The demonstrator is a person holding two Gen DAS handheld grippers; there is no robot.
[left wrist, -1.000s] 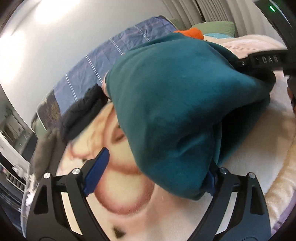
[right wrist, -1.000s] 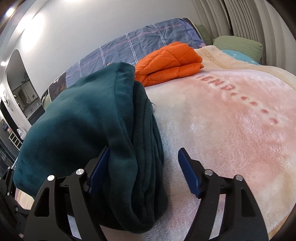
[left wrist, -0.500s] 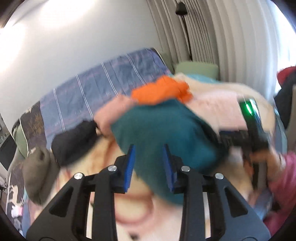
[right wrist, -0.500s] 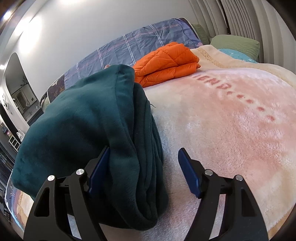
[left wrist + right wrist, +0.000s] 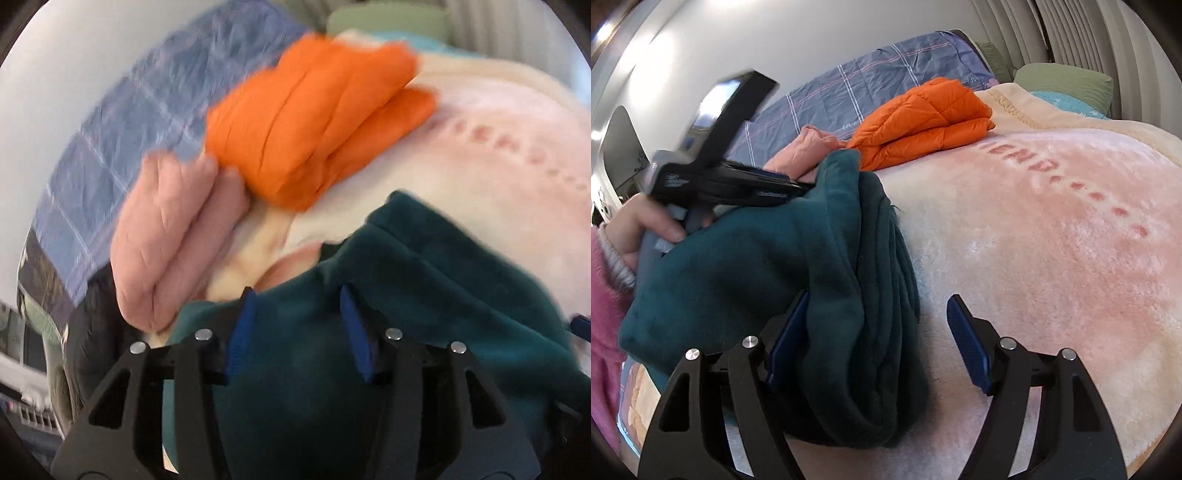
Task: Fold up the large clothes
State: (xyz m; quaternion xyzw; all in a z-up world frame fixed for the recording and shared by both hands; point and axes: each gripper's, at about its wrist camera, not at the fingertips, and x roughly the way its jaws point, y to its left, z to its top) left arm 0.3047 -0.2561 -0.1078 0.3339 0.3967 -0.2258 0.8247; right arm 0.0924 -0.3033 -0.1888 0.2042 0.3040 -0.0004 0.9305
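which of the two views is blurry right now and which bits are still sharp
Left wrist view: motion-smeared throughout, the folded orange quilted jacket and pink folded garment streaked. Right wrist view: mostly crisp, stitching on the jacket and the dark teal fleece garment clear; only the left tool at upper left blurs.

To your right, the pink blanket (image 5: 1052, 229) lies bare and open from the right claw (image 5: 875, 350) out to the bed's far edge; a claw can pass freely there. On the left, the green sweater (image 5: 757, 266) bulks up as a thick folded heap, filling the left half of that claw's spread fingers. The left claw (image 5: 295, 325) sits over the sweater's top, fingers apart, blocking passage above it. Beyond the sweater, the folded orange jacket (image 5: 923, 118) and the pink garment (image 5: 173, 236) lie side by side, touching, closing off the far side near the blue plaid bedding (image 5: 857, 92). A green pillow (image 5: 1063, 79) stands at the back.
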